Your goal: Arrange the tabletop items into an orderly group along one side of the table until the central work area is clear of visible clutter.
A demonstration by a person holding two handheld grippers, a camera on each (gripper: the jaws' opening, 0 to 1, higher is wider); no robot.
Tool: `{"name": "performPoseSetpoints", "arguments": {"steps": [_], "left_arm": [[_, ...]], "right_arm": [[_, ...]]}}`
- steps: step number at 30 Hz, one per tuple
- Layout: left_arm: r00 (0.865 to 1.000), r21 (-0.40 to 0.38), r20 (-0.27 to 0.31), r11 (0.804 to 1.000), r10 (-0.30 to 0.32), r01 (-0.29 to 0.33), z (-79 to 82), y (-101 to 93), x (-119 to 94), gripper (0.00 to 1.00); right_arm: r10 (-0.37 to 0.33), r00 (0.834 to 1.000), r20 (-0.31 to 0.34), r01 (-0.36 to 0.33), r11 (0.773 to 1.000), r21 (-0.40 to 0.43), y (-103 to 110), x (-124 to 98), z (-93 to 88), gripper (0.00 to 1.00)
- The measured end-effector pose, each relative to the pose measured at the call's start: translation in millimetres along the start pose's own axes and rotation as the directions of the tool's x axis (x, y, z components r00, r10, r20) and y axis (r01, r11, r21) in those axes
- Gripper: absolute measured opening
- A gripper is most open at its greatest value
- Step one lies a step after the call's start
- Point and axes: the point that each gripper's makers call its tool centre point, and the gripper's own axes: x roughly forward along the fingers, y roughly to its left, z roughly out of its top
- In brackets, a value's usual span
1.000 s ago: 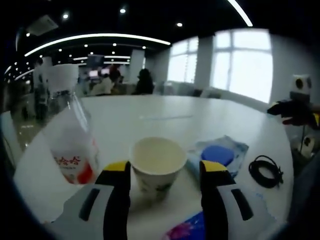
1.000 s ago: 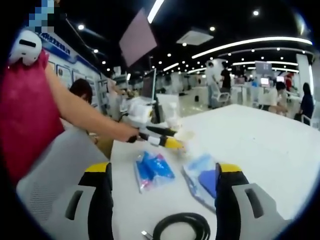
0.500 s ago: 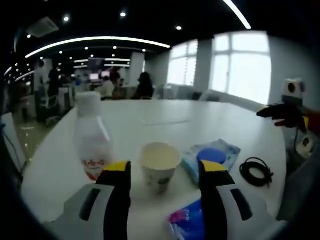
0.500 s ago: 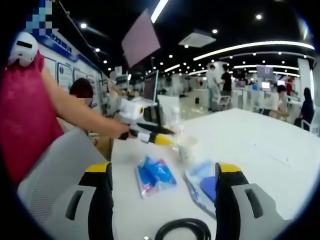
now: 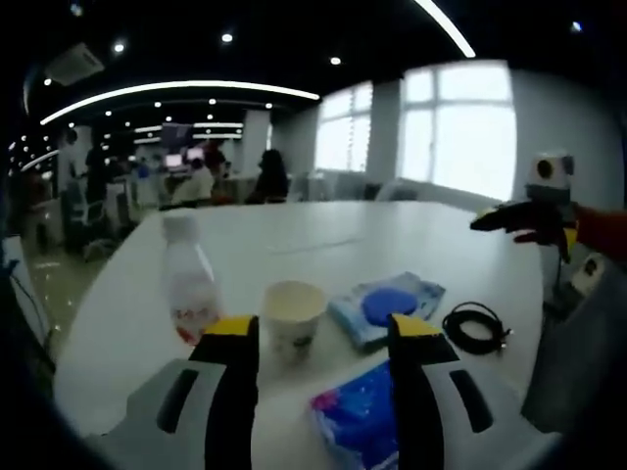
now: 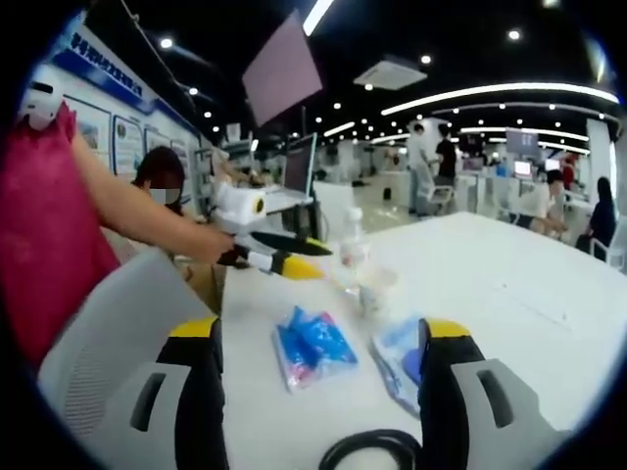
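Observation:
In the left gripper view my left gripper (image 5: 321, 333) is open and empty. A white paper cup (image 5: 292, 315) stands upright beyond its jaws, apart from them. A white-capped bottle with a red label (image 5: 189, 284) stands to the cup's left. A clear pouch holding something blue (image 5: 385, 305), a blue and pink packet (image 5: 358, 421) and a coiled black cable (image 5: 474, 328) lie on the white table (image 5: 323, 240). My right gripper (image 6: 321, 338) is open over the blue packet (image 6: 312, 345), the pouch (image 6: 404, 357) and the cable (image 6: 377, 452). The left gripper (image 6: 279, 257) hovers short of the cup (image 6: 375, 292) and the bottle (image 6: 351, 253).
The right gripper (image 5: 519, 217) comes in at the right of the left gripper view. A person in a red sleeve (image 6: 49, 215) holds the left gripper. A grey chair back (image 6: 118, 323) stands at the table's near edge. Desks, monitors and people fill the room behind.
My left gripper has drawn back from the cup and bottle, which now look smaller and farther off. The cup and bottle stay upright on the table. Both grippers stay open.

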Motion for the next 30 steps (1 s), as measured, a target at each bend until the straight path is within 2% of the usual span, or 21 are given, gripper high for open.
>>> {"name": "performPoseSetpoints", "arguments": {"steps": [9, 16, 22, 25, 30], "left_arm": [[0.998, 0.006, -0.042, 0.999, -0.045, 0.045, -14.6, -2.1, -16, 0.47], [0.987, 0.021, -0.125, 0.994, -0.100, 0.103, -40.5, -3.2, -22, 0.44], [0.970, 0.023, -0.203, 0.990, -0.134, 0.141, -67.1, -5.4, -24, 0.43], [0.964, 0.021, -0.219, 0.987, -0.150, 0.158, -75.2, -9.0, -24, 0.42], [0.954, 0.001, -0.248, 0.985, -0.168, 0.174, -90.6, -10.4, -23, 0.40]], "right_arm": [[-0.014, 0.999, -0.039, 0.014, 1.000, 0.000, 5, 12, -1.4, 0.78], [-0.050, 0.994, -0.100, 0.054, 0.998, 0.033, 4, 27, -10.4, 0.74], [-0.079, 0.981, -0.177, 0.097, 0.991, 0.095, 5, 44, -29.8, 0.68], [-0.095, 0.975, -0.201, 0.118, 0.987, 0.106, 5, 52, -37.9, 0.66], [-0.134, 0.952, -0.276, 0.184, 0.970, 0.162, 2, 63, -64.3, 0.60]]}}
